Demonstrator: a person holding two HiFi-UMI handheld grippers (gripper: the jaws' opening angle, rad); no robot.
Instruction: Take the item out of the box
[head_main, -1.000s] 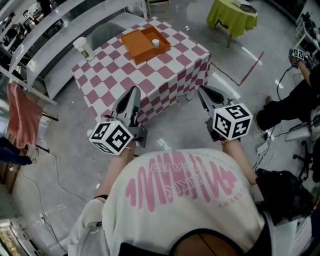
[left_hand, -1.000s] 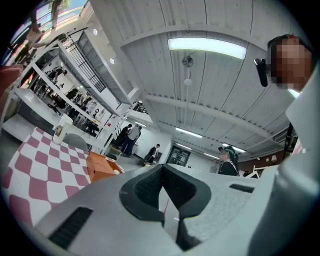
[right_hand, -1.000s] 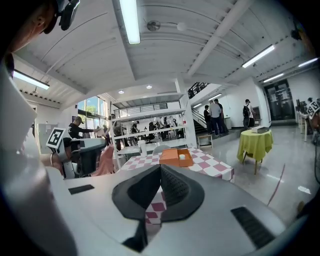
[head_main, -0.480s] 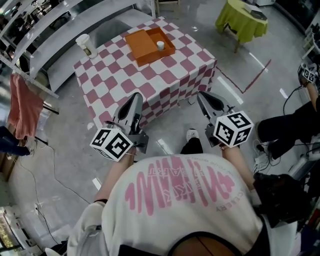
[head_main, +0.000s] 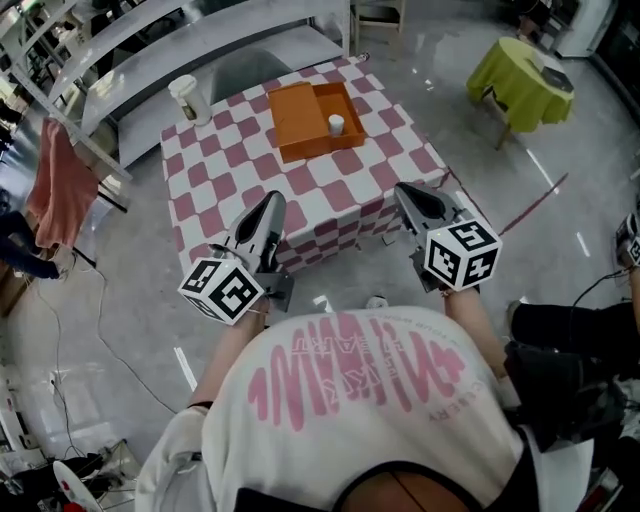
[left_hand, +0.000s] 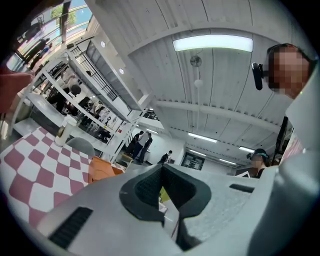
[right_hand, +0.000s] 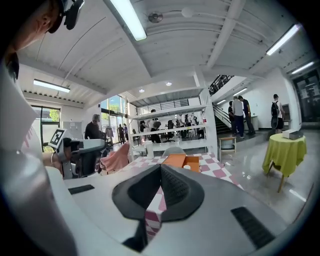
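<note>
While the person in a white T-shirt with pink lettering (head_main: 355, 400) stands short of the table, both hand-held grippers are raised ahead of the chest. The left gripper (head_main: 272, 203) has its dark jaws closed tip to tip with nothing between them. The right gripper (head_main: 406, 192) is the same, jaws together and empty. Beyond them stands the square table under a pink-and-white checked cloth (head_main: 222, 172); both grippers point at its near edge, well apart from the box. The flat, open orange cardboard box (head_main: 298, 115) lies toward the table's far edge, and the small white cup-shaped item (head_main: 336, 124) sits inside it, in its right part. A lidded pale paper cup (head_main: 188, 98) stands at the far left corner.
</note>
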